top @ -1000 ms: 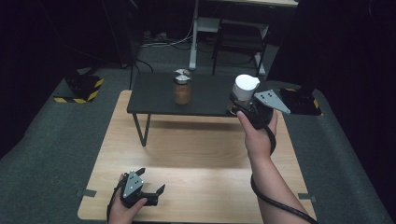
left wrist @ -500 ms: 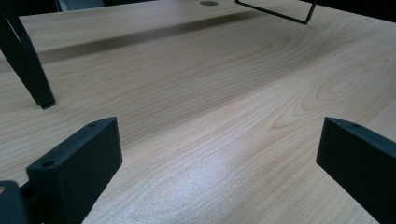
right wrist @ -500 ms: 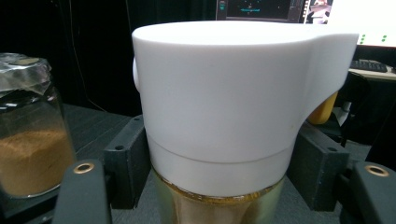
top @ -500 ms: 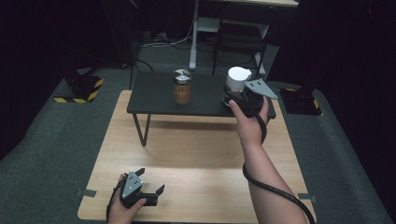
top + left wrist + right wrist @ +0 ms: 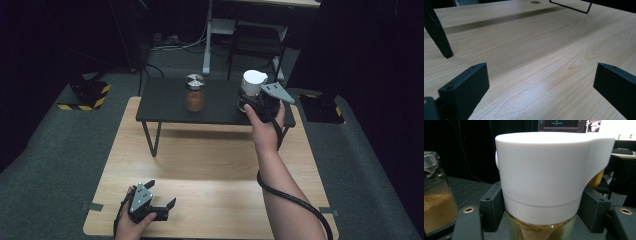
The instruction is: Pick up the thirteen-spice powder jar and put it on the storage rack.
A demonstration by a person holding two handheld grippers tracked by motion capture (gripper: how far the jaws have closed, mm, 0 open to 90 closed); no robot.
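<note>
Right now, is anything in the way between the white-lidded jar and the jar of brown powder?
Nothing visible. The white-lidded jar, held in the right gripper, and the brown powder jar have only bare black shelf between them.

- I can read no words, brand names or numbers anywhere in these pictures.
- The only sign-like marking I see is the yellow-and-black warning stripe (image 5: 85,102) on a dark base on the floor, at the left of the high view; a like stripe (image 5: 320,97) sits on another base at the right.
- In my right gripper view, the screens (image 5: 564,125) along the upper right edge of the frame glow with some blue and green marks, but these are too small and blurred for me to read.
- The white lid (image 5: 549,170) in front of that camera bears no print.
</note>
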